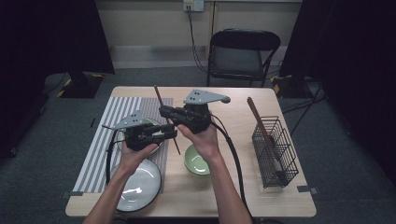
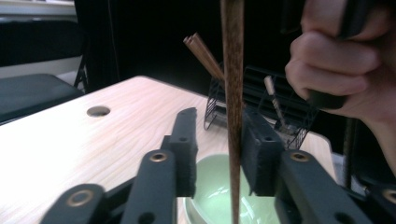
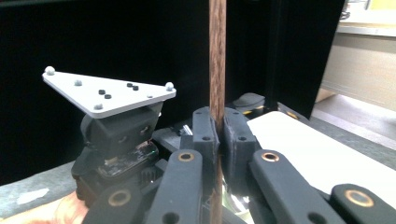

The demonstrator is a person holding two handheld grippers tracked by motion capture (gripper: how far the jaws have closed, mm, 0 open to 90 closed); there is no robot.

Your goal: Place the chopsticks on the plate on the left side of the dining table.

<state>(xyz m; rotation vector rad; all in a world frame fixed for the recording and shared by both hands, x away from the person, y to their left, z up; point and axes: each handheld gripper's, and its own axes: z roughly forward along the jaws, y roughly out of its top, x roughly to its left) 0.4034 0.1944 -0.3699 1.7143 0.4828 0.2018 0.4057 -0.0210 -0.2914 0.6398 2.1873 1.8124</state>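
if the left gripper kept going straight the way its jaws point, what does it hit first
Most likely the wooden chopstick, which already stands between the open jaws of the left gripper and touches one pad. Beyond it are the right hand and the wire basket, though depth is hard to judge.

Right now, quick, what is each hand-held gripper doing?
Left hand-held gripper: open, jaws apart around the wooden chopstick, not clamping it.
Right hand-held gripper: closed, holding the wooden chopstick upright between its jaws.
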